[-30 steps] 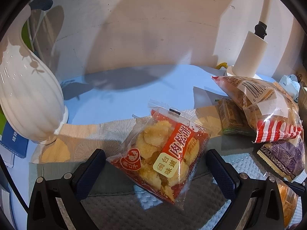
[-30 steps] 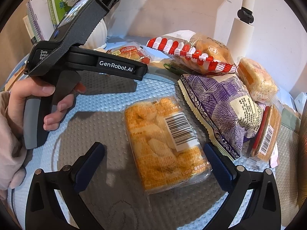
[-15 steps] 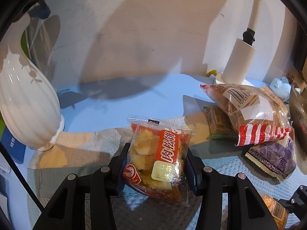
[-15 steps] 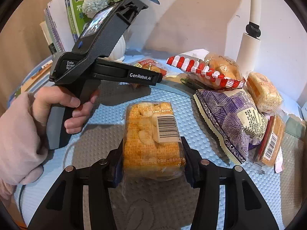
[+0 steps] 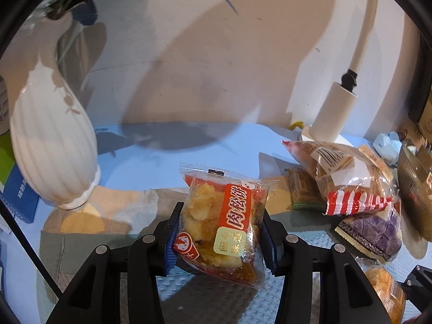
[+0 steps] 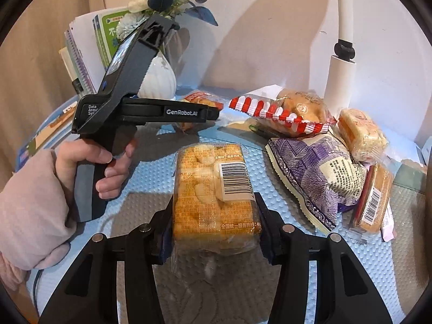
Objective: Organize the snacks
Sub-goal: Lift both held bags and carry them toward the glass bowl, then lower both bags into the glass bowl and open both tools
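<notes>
**Two snacks, one in each gripper**

I am at the picking-up step. I have a snack in each hand's tool, and I think both are ready to be carried off to where they belong.

My left gripper [image 5: 219, 239] is closed on the red pack [image 5: 218, 224]. The blue pads [image 5: 170, 245] press its two sides and the wrapper bends in a bit. The pack stands up tilted between the jaws, and it looks lifted a little off the mat [image 5: 216, 297].

My right gripper [image 6: 214, 228] is closed on the yellow pack [image 6: 214, 197]. The jaws are not very wide, just as wide as the pack. The pack points away from me, with its barcode facing up. I cannot tell if its far end touches the mat.

The other snacks sit in a pile [image 6: 318, 151] to the right, near the white lamp post [image 6: 340, 81].

Next I need to lift both packs clear and move them without bumping the vase [image 5: 51, 145] or the pile. I should squeeze gently, because the cakes inside look soft and could crumble. The wrappers are slick, so a pack might slide out if I tip it too much.

I see no box or tray for them yet.
</notes>
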Action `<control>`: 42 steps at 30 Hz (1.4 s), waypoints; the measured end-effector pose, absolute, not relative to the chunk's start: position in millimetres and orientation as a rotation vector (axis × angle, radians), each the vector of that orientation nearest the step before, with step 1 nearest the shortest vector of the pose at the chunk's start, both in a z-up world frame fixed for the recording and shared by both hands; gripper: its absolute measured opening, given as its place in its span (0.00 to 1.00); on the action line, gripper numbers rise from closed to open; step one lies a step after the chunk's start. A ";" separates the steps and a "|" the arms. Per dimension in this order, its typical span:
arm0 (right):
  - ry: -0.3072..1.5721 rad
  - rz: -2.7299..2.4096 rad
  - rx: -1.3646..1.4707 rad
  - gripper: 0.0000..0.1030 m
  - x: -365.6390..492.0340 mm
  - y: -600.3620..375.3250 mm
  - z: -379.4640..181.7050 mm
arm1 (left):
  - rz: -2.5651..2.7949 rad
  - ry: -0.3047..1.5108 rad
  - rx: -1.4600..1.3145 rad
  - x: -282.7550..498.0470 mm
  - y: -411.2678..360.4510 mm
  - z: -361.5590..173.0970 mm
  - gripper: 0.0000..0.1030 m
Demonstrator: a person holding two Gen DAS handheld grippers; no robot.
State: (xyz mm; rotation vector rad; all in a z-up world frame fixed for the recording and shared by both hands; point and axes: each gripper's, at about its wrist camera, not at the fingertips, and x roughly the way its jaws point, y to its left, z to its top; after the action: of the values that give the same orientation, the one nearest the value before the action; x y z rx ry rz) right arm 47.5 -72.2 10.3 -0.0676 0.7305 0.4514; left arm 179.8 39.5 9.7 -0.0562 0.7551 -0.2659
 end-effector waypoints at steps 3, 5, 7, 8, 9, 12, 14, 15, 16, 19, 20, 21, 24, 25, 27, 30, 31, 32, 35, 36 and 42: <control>0.720 0.451 -0.058 0.48 45.5 -73.3 11.4 | -0.241 0.742 -0.079 177.7 47.3 11.3 0.47; 0.701 0.448 -0.058 0.48 42.0 -73.6 13.7 | -0.218 0.722 -0.108 175.5 55.1 13.3 0.47; 0.684 0.448 -0.063 0.48 37.1 -73.1 15.9 | -0.190 0.696 -0.136 171.8 62.8 15.6 0.47; 0.677 0.451 -0.064 0.48 34.9 -73.3 16.5 | -0.172 0.686 -0.145 170.6 65.8 16.4 0.47; 0.672 0.453 -0.066 0.48 33.4 -72.9 17.1 | -0.156 0.678 -0.152 169.3 68.0 17.4 0.47; 0.663 0.452 -0.069 0.48 31.0 -72.8 18.0 | -0.129 0.655 -0.162 162.5 72.0 20.7 0.47; 0.645 0.449 -0.060 0.48 28.7 -75.9 20.0 | -0.126 0.646 -0.153 155.4 71.2 22.7 0.47; 0.637 0.449 -0.051 0.48 28.7 -78.0 20.9 | -0.124 0.644 -0.147 151.4 71.1 23.5 0.47; 0.629 0.445 -0.039 0.48 28.0 -80.7 21.6 | -0.121 0.642 -0.142 147.1 69.9 24.0 0.47; 0.604 0.431 0.009 0.48 25.4 -91.3 24.6 | -0.108 0.639 -0.152 135.0 70.1 24.1 0.47; 0.592 0.430 0.027 0.48 24.0 -95.9 25.9 | -0.103 0.645 -0.166 129.6 72.3 23.0 0.47; 0.575 0.426 0.053 0.48 21.7 -101.6 27.7 | -0.095 0.653 -0.177 125.7 74.2 21.9 0.47; 0.565 0.415 0.131 0.48 18.2 -119.6 31.7 | -0.053 0.674 -0.191 113.4 75.6 21.6 0.47; 0.564 0.415 0.147 0.48 16.7 -125.2 34.3 | -0.042 0.665 -0.187 107.3 73.9 25.0 0.47; 0.551 0.423 0.166 0.48 11.6 -136.9 42.8 | -0.019 0.642 -0.171 99.1 68.2 34.2 0.47; 0.525 0.407 0.184 0.48 6.1 -155.6 61.0 | -0.016 0.613 -0.149 91.6 50.9 57.8 0.47; 0.516 0.402 0.193 0.48 4.8 -163.4 67.7 | -0.027 0.615 -0.137 92.5 40.2 67.7 0.47; 0.511 0.395 0.201 0.48 3.4 -170.2 72.8 | -0.036 0.615 -0.128 93.9 32.6 75.4 0.47; 0.514 0.351 0.221 0.48 4.0 -195.3 91.7 | -0.089 0.605 -0.093 98.5 -1.0 100.8 0.47; 0.521 0.327 0.228 0.48 3.7 -206.7 98.3 | -0.106 0.602 -0.080 98.4 -11.7 107.8 0.47; 0.546 0.190 0.310 0.48 -5.2 -278.0 120.2 | -0.276 0.602 -0.024 109.5 -110.7 145.6 0.47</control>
State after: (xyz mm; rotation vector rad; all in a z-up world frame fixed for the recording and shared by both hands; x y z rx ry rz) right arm -5.2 -278.0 120.2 0.3105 0.5463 0.1902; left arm 109.5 -110.7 145.6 -0.0240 0.6019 -0.2759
